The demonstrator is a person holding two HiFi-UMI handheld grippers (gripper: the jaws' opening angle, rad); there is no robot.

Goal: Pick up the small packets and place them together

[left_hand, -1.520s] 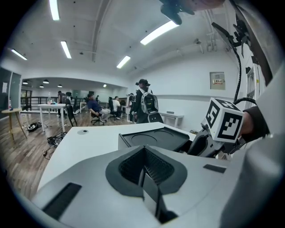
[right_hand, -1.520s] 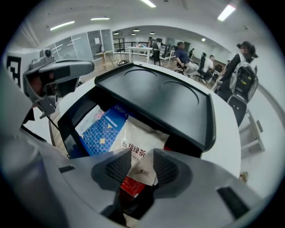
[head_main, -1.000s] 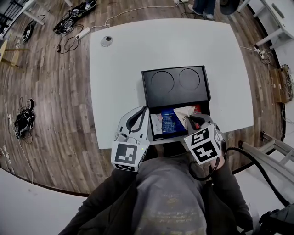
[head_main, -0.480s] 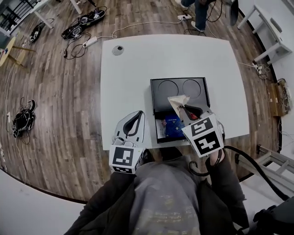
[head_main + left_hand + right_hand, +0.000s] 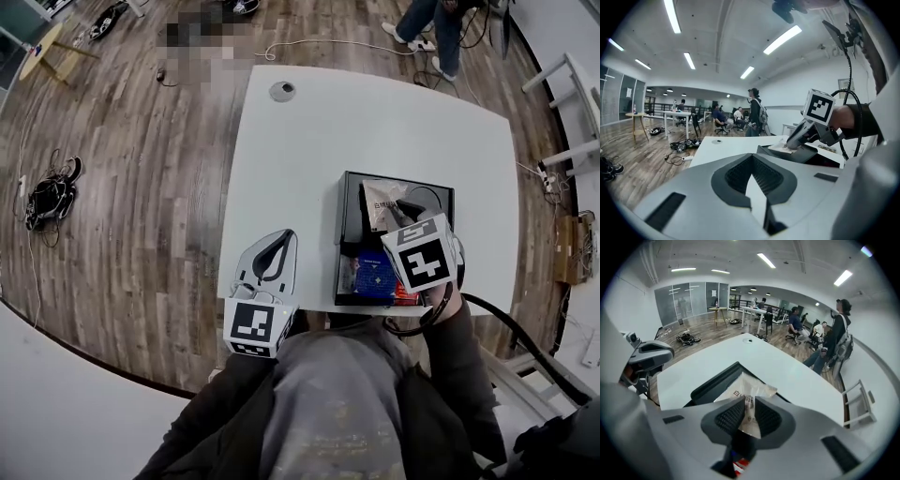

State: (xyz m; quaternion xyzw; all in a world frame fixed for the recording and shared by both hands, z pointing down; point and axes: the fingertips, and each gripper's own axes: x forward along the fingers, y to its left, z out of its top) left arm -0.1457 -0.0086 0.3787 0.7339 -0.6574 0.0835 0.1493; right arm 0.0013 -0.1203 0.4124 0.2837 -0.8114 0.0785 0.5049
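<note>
A black box (image 5: 350, 208) lies open on the white table (image 5: 309, 150). My right gripper (image 5: 398, 208) hovers over the box's lid, with a beige packet (image 5: 379, 198) between its fingers. Its jaws have just been opening: the pads stand slightly apart around the beige packet (image 5: 746, 386), which rests on the lid. The right gripper (image 5: 749, 402) points steeply down. A blue packet (image 5: 377, 277) and a red one (image 5: 405, 297) lie in the box's near half. My left gripper (image 5: 283, 235) hangs at the table's near edge, left of the box, shut and holding nothing; its tips (image 5: 752, 156) meet.
A small round grey disc (image 5: 281, 91) sits at the table's far left corner. Cables (image 5: 47, 199) lie on the wooden floor to the left. A person (image 5: 427, 28) stands beyond the table; more people and desks show far off in both gripper views.
My right gripper has lifted the beige packet out of the box's near half and carried it over the lid. The left gripper has drawn away to the left of the box.
</note>
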